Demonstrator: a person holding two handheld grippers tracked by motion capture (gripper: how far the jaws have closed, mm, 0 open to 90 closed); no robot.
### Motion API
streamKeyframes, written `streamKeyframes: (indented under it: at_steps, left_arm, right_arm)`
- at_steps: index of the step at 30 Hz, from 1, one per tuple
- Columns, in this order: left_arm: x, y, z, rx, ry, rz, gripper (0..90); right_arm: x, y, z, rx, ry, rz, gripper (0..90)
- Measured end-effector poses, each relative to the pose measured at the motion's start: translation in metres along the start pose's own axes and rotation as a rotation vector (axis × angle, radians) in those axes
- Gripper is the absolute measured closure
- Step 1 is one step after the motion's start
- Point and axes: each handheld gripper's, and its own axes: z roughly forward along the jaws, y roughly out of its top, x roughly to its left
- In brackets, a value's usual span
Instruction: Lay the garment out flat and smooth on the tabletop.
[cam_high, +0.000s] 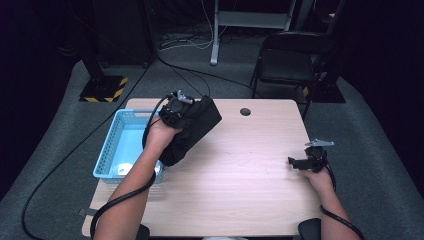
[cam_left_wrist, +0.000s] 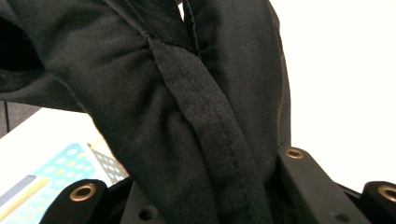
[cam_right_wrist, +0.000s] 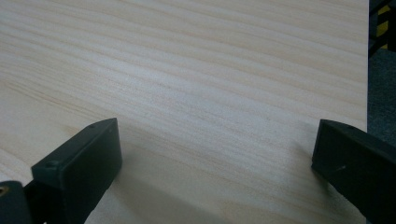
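- Left hand-held gripper (cam_high: 176, 112) is raised above the surface (cam_high: 240, 175) near its far left corner, jaws clamped on a black fabric garment (cam_high: 192, 131).
- The garment hangs from that grip in a loose bundle; its lower end droops toward the near right edge of the light blue plastic basket (cam_high: 116, 150), which sits at the surface's left edge. Whether the cloth touches the basket rim cannot be told from the high view.
- Left gripper view: a stitched seam band of the garment (cam_left_wrist: 205, 130) runs straight down between the jaws, folds of cloth bunched on both sides. The basket's perforated wall (cam_left_wrist: 60, 172) shows below left.
- Right hand-held gripper (cam_high: 306, 161) rests low at the surface's right side, well apart from the garment. Its jaws stand wide apart with nothing between them; bare wood grain (cam_right_wrist: 210, 84) lies ahead.
- Handling judgement: the garment looks soft, limp and light, with no stiffness of its own; it will sag and swing from any single pinch point. Not fragile. The matte weave should not slip much.
- Best hold, as judged: on the doubled seam, where the layers are thickest. A second pinch by the free gripper on the hanging lower end would steady the bundle.
- Risk: trailing folds could snag on the basket rim.
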Motion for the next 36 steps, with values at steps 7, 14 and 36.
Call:
streamKeyframes:
  at_steps: [7,14,36]
  left_arm:
    - [-0.008,0.004,0.007,0.008,-0.006,0.017,70.2]
    - [-0.017,0.012,0.015,0.016,-0.020,0.039,70.1]
    - [-0.044,0.011,0.046,0.044,-0.082,0.064,70.1]
  right_arm:
    - [0.000,0.000,0.000,0.000,0.000,0.000,0.5]
    - [0.000,0.000,0.000,0.000,0.000,0.000,0.5]
    - [0.000,0.000,0.000,0.000,0.002,-0.001,0.5]
